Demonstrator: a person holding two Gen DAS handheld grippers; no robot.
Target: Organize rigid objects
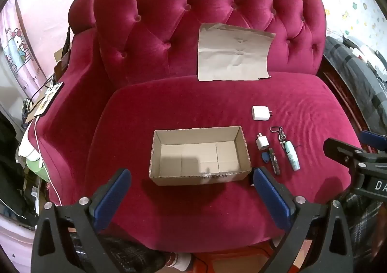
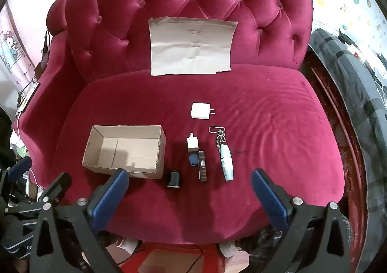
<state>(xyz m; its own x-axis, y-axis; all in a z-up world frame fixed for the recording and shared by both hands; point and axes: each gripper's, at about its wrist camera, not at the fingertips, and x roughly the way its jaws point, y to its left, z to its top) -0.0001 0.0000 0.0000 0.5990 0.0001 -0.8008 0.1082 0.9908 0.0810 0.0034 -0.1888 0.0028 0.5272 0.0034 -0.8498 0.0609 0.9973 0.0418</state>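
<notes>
Cardboard box [image 1: 199, 155] beyond the wide-spread left fingers [image 1: 113, 194], untouched

Open-topped box [image 2: 125, 149], small items [image 2: 202, 164] beside

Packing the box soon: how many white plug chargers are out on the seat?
2. The larger charger lies farthest back on the cushion; the smaller charger lies right of the cardboard box. None seem hidden.

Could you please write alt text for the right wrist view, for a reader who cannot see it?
An empty cardboard box sits on a crimson velvet armchair, with two white chargers, a keychain bottle, a blue tag and a dark tube beside it. The right tongs hover open in front.
</notes>
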